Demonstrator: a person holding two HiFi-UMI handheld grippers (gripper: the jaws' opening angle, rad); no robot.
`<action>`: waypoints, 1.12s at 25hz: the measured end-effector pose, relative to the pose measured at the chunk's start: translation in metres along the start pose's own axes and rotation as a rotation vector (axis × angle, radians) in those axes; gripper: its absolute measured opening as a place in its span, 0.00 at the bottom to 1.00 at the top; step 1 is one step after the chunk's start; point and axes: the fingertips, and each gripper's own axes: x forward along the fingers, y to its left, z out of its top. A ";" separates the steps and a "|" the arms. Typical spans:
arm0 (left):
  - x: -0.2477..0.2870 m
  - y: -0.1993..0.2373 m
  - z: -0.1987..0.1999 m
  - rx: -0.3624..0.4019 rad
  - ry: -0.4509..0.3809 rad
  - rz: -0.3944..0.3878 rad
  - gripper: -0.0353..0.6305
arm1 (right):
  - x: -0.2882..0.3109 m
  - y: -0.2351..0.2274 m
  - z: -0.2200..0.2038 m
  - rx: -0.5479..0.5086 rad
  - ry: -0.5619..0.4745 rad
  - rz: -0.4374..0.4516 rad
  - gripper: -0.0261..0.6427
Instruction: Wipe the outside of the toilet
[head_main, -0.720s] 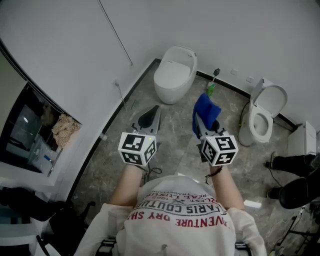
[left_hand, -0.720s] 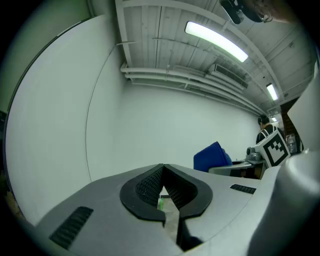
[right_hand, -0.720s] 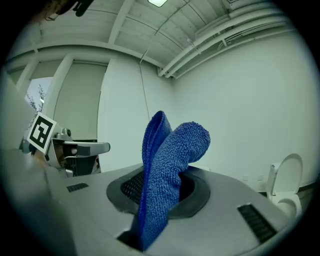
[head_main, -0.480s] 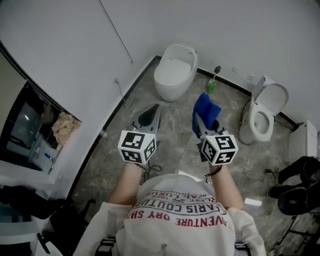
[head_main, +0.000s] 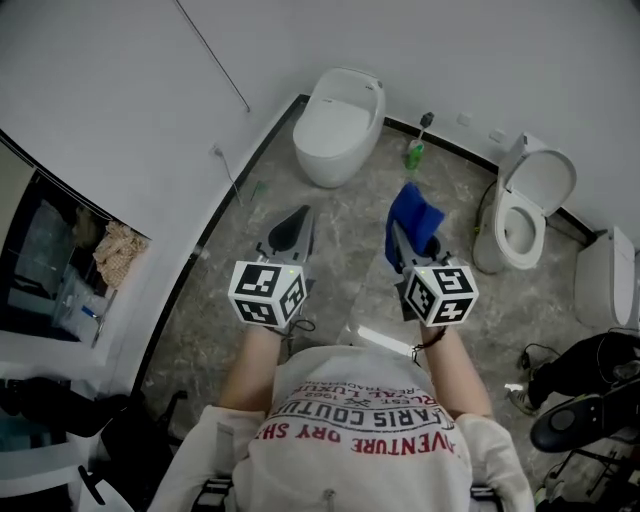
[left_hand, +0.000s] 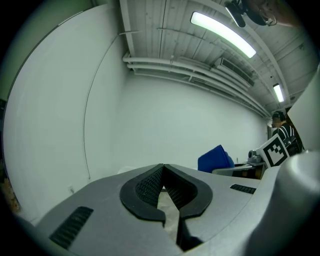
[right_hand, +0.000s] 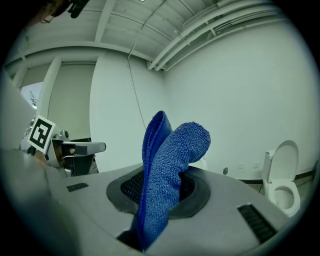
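The head view shows a closed toilet (head_main: 338, 125) and an open toilet (head_main: 525, 215), both well ahead; the right gripper view catches only the open one. The right gripper (right_hand: 159, 197) jaws clench a blue cloth (right_hand: 172, 155). The left gripper (left_hand: 163, 170) jaws are pressed together, seemingly on nothing.

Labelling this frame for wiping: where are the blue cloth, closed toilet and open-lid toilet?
blue cloth (head_main: 413, 220), head view, middle of the fold.
closed toilet (head_main: 340, 120), head view, top of its lid.
open-lid toilet (head_main: 518, 233), head view, inside the bowl.
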 end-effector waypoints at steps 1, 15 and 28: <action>0.005 -0.001 -0.004 -0.006 0.007 0.006 0.06 | 0.002 -0.009 -0.003 0.006 0.011 -0.002 0.15; 0.124 0.091 -0.040 -0.077 0.102 0.044 0.06 | 0.132 -0.094 -0.029 0.058 0.141 -0.049 0.15; 0.315 0.256 0.026 -0.043 0.066 0.024 0.06 | 0.373 -0.168 0.060 -0.011 0.125 -0.084 0.15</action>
